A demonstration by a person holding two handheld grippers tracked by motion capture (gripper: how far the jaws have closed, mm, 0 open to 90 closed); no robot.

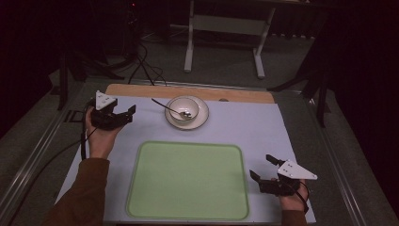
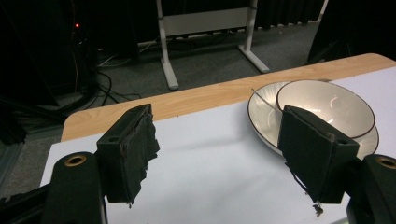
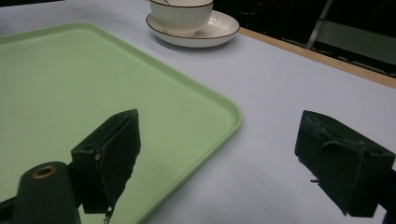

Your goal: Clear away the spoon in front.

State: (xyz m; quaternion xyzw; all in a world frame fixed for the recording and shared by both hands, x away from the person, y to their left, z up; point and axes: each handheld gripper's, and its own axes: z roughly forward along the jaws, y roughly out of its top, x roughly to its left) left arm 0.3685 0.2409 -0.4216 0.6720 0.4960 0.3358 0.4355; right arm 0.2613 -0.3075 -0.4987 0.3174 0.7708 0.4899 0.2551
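Observation:
A white bowl with a spoon resting in it stands on a white plate at the back middle of the table. A green tray lies empty at the front middle. My left gripper is open at the back left, jaws pointing right toward the bowl, nothing between them. Just right of the tray's edge, my right gripper is open near the front right, also holding nothing. The bowl and plate appear far off in the right gripper view.
A pale mat covers the wooden table. Behind the table are a white frame stand and cables on the dark floor. Metal rails run along both sides.

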